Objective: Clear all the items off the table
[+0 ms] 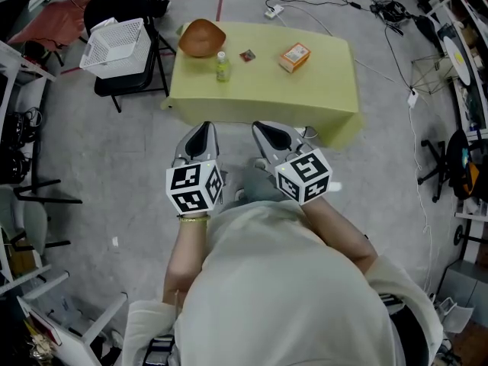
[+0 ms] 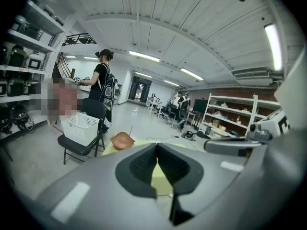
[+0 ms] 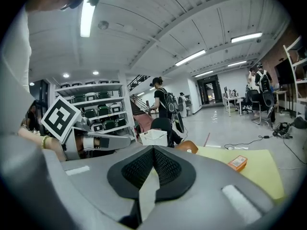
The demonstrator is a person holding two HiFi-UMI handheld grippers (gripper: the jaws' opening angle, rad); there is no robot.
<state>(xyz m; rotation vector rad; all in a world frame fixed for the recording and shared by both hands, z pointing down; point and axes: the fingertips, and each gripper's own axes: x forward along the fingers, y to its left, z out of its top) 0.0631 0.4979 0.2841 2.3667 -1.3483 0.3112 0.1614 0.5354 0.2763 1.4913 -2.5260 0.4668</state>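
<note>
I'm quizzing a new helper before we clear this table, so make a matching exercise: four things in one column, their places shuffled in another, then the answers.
1 wooden bowl
2 small bottle
3 orange box
4 white basket

A right part of the table
B on the chair
C table's far left corner
D beside the bowl, on its near side

Pairs: 1-C, 2-D, 3-A, 4-B
</note>
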